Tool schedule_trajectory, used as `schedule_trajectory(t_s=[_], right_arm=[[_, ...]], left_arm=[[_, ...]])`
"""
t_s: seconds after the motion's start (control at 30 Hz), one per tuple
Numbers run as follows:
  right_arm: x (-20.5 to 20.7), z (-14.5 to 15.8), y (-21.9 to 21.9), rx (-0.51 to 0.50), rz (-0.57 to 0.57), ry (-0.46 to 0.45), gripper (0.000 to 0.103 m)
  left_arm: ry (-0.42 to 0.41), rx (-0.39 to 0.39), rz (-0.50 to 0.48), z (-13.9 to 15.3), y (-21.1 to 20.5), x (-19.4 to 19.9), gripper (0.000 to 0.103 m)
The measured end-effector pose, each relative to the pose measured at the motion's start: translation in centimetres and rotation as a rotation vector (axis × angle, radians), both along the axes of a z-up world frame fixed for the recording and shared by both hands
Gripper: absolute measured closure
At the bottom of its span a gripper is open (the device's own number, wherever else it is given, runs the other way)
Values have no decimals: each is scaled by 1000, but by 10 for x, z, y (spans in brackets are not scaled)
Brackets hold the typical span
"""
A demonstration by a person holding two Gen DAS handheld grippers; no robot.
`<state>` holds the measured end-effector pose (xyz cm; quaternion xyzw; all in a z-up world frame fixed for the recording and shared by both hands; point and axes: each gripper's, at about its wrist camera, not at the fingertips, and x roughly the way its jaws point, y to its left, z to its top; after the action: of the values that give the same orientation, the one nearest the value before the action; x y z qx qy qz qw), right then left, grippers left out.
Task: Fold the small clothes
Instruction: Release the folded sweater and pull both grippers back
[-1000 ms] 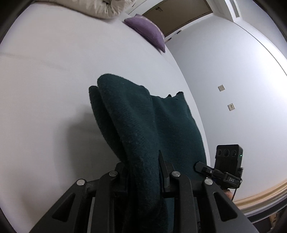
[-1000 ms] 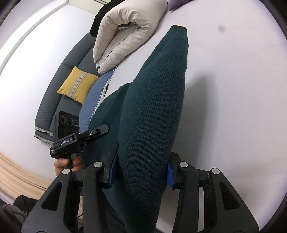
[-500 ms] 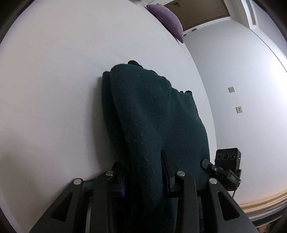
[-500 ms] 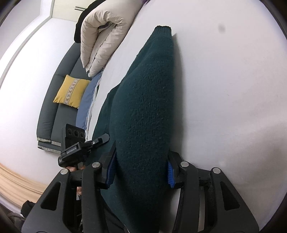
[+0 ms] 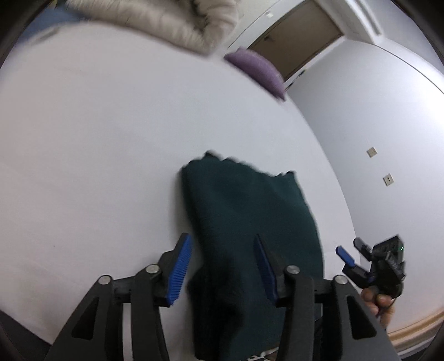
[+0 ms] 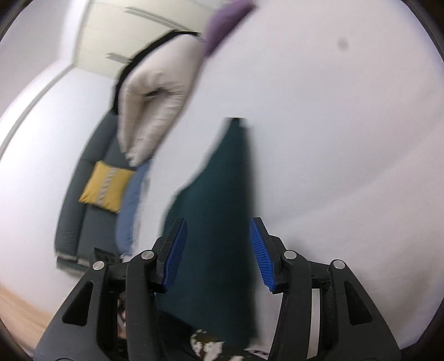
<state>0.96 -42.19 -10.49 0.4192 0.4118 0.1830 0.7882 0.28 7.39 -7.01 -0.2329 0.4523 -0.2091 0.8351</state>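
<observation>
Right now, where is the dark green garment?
The dark green garment lies on the white bed, between the open left gripper pads in the left wrist view, well short of the purple pillow.

Both grippers are black, with ribbed blue pads on the fingers (image 5: 179,270) and silver screws.

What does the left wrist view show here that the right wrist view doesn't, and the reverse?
Left wrist only: the right gripper in a hand, a doorway, wall sockets.
Right wrist only: a grey sofa with a yellow cushion.
Both: the dark green garment on the white surface, a beige duvet, a purple cushion.
</observation>
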Motion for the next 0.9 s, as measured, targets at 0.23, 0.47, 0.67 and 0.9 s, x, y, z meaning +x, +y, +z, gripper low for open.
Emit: schedule_trajectory(t_s=[0.23, 0.47, 0.67, 0.9], right_arm=[[24, 7, 73, -37, 168, -19, 57], [23, -43, 47, 115, 96, 13, 61], [-5, -34, 29, 41, 19, -7, 56], [-51, 46, 25, -348, 8, -143, 43]], left_arm=[[-74, 98, -134, 6, -61, -8, 42], [-17, 59, -146, -29, -65, -1, 42], [-63, 66, -107, -19, -57, -13, 42], [-368, 290, 61, 47, -54, -61, 2]])
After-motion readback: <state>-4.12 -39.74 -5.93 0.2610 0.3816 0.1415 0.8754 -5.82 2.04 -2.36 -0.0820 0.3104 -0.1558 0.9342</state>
